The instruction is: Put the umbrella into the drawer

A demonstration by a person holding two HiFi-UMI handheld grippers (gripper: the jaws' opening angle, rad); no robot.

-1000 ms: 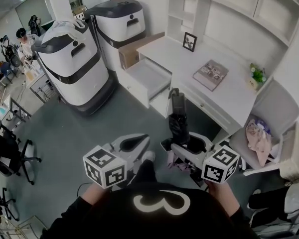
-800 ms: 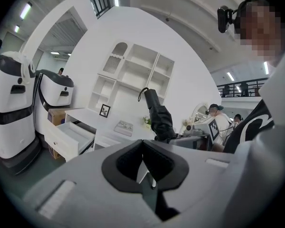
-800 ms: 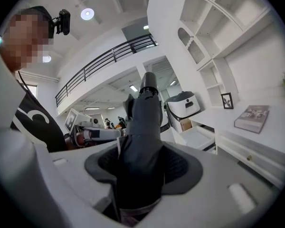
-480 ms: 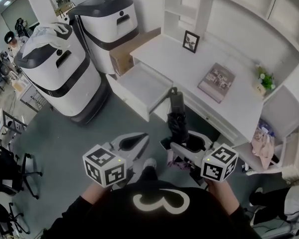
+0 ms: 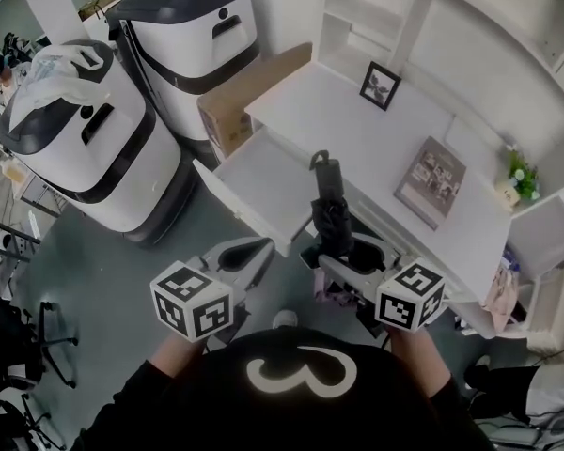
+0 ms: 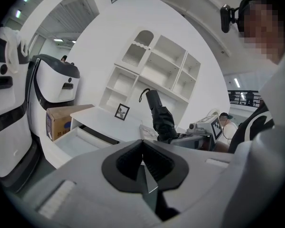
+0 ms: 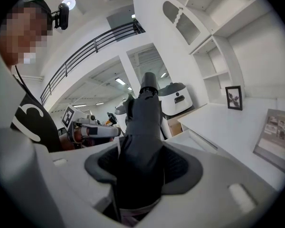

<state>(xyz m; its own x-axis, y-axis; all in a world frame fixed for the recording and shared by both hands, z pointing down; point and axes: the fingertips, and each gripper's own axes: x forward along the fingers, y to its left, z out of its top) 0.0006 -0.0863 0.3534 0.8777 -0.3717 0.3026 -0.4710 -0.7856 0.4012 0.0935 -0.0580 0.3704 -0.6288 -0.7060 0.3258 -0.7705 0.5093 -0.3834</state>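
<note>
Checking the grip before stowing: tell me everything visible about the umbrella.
The umbrella is black, folded and compact, its fabric wrapped in loose pleats. A stubby handle with a strap loop points away, toward the desk. The right gripper clamps its lower fabric part between its fingers; nothing else touches it.

left gripper (image 5: 247,256) and right gripper (image 5: 343,259) carried forward together, open drawer (image 5: 254,178) now just ahead, umbrella (image 5: 331,216) top now overlapping table (image 5: 357,125) front edge in head view, white machines (image 5: 85,153) shifted left
</note>
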